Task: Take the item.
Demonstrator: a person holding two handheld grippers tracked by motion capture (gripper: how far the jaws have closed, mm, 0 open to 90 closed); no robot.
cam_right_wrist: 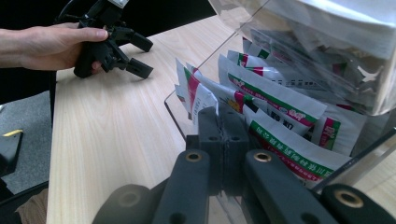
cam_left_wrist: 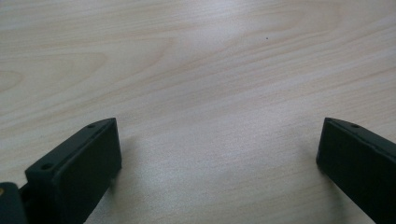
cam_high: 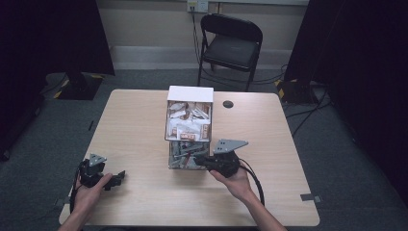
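Note:
A clear two-level dispenser box [cam_high: 189, 98] stands mid-table, with brown-and-white sachets [cam_high: 188, 122] in the upper level and green-and-white sachets [cam_high: 185, 155] below. My right gripper [cam_high: 198, 160] is at the lower opening, on its right side. Its jaws are shut, their tips [cam_right_wrist: 222, 114] up against the green-and-white sachets [cam_right_wrist: 275, 105]; whether an edge is pinched between them I cannot tell. My left gripper [cam_high: 118, 177] rests near the table's front left, open, jaws wide apart [cam_left_wrist: 219, 126] over bare wood. The same left gripper [cam_right_wrist: 145, 57] appears far off in the right gripper view.
A small black round disc [cam_high: 228, 104] lies on the table [cam_high: 134, 120] right of the box. A black folding chair [cam_high: 231, 43] stands beyond the far edge. Cables [cam_high: 303, 113] run on the floor at right.

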